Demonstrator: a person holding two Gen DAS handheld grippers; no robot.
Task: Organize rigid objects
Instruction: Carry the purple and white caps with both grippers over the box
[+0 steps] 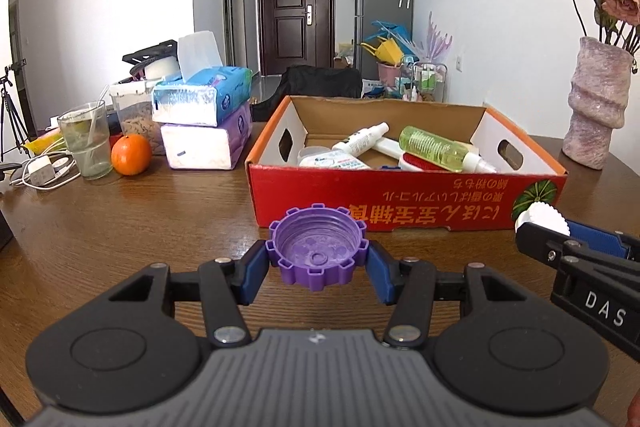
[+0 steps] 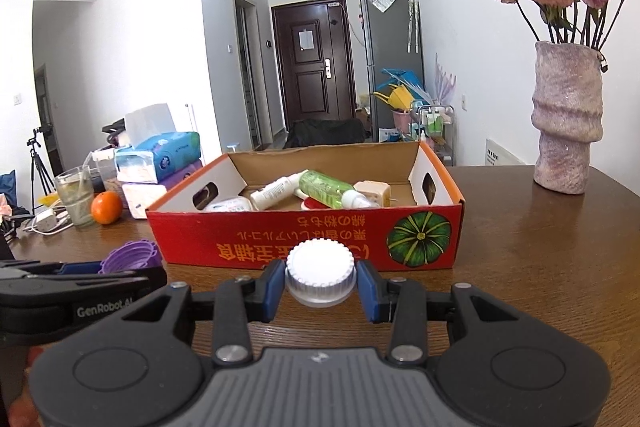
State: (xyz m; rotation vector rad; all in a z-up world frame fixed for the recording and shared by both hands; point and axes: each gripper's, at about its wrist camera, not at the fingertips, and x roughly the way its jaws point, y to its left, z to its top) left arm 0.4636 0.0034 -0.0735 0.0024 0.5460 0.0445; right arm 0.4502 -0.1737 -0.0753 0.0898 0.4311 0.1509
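Observation:
My left gripper (image 1: 317, 263) is shut on a purple notched cap (image 1: 316, 251), hollow side up, held above the wooden table a little short of the red cardboard box (image 1: 400, 203). Over in the right wrist view, my right gripper (image 2: 320, 285) is shut on a white ribbed cap (image 2: 320, 277), also just in front of the box (image 2: 280, 243). Each gripper shows in the other's view: the right gripper (image 1: 540, 227) with the white cap (image 1: 542, 221) at right, the left gripper (image 2: 132, 267) with the purple cap (image 2: 130, 257) at left. Bottles (image 1: 440, 147) lie inside the box.
A pink vase of dried roses (image 2: 566, 123) stands at the table's right. Left of the box sit stacked tissue packs (image 1: 204, 119), an orange (image 1: 131, 154), a glass with a spoon (image 1: 86, 139) and a charger with cable (image 1: 40, 173).

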